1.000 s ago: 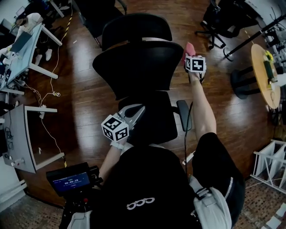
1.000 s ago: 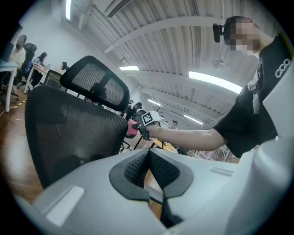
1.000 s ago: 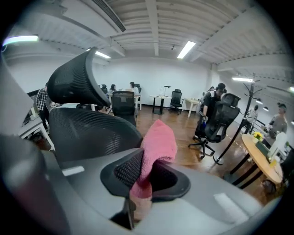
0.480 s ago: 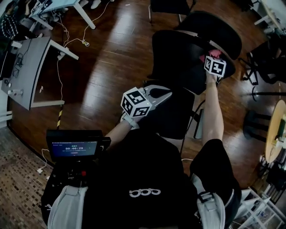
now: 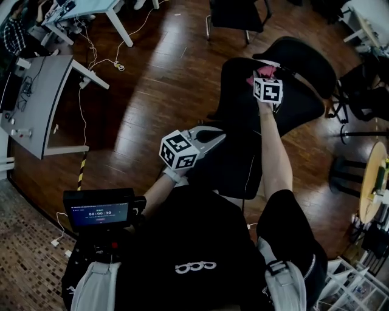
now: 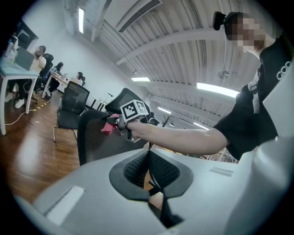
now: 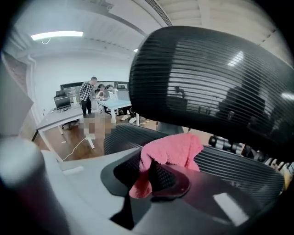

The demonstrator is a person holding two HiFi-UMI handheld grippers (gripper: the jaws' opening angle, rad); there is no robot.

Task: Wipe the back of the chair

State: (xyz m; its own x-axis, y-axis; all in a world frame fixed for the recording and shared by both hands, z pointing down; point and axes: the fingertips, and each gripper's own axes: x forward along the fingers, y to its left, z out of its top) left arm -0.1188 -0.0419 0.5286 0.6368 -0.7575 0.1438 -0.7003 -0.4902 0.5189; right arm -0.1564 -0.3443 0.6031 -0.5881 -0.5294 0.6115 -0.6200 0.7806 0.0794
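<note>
A black mesh office chair (image 5: 243, 103) stands in front of me, its backrest (image 7: 239, 170) and headrest (image 7: 206, 78) filling the right gripper view. My right gripper (image 5: 262, 82) is shut on a pink cloth (image 7: 170, 153), which lies against the top of the backrest just under the headrest. The cloth (image 5: 255, 78) shows as a pink edge past the marker cube in the head view. My left gripper (image 5: 213, 135) hovers over the chair's seat side, shut with nothing between its jaws. In the left gripper view the right gripper (image 6: 112, 125) and the cloth (image 6: 108, 126) show at the chair's back.
A wooden floor (image 5: 152, 85) surrounds the chair. Grey desks (image 5: 36, 91) with cables stand at the left, another black chair (image 5: 234, 15) at the top, a round wooden table (image 5: 374, 182) at the right. People sit at desks in the background (image 6: 41, 59).
My view swung left then steadied. The right gripper with the pink cloth moved leftwards along the top of the backrest. The left gripper stayed near the seat.
</note>
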